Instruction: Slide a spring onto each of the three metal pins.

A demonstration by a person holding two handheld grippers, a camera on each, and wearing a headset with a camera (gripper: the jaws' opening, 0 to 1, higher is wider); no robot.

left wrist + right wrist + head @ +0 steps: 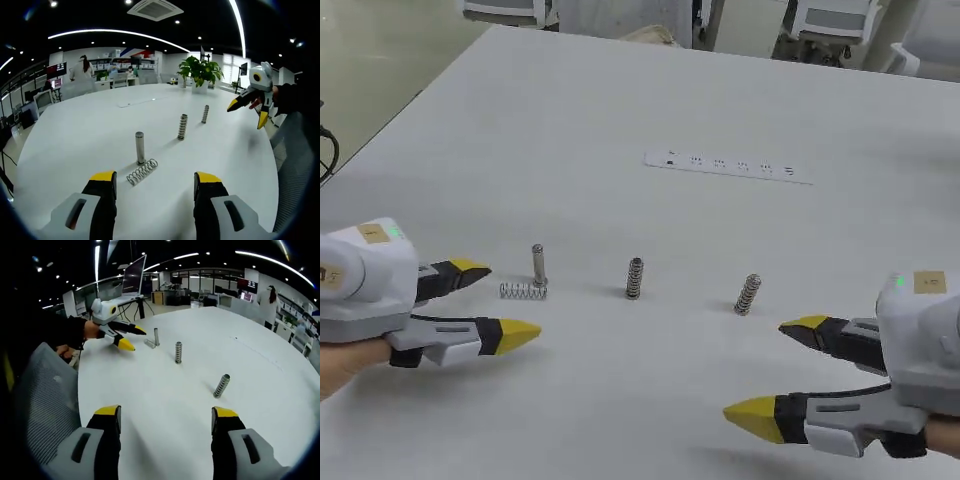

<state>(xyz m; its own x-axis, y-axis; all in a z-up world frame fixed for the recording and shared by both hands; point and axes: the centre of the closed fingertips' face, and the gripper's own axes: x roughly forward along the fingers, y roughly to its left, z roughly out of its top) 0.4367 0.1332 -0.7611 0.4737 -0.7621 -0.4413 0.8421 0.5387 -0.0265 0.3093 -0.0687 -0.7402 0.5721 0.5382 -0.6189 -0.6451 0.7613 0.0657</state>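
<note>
Three metal pins stand in a row on the white table. The left pin (538,265) (140,148) (156,336) is bare, and a loose spring (523,291) (142,171) (149,343) lies flat at its base. The middle pin (635,278) (182,126) (178,352) wears a spring and stands upright. The right pin (748,294) (205,113) (221,385) also wears a spring and leans. My left gripper (498,302) (156,182) is open, just left of the loose spring. My right gripper (782,368) (166,415) is open, near and right of the leaning pin.
A white power strip (727,166) (137,102) lies flat beyond the pins. Office chairs (830,20) stand at the table's far edge. A mesh chair back (42,400) is beside the table's near edge. A potted plant (201,72) sits on the table's far side.
</note>
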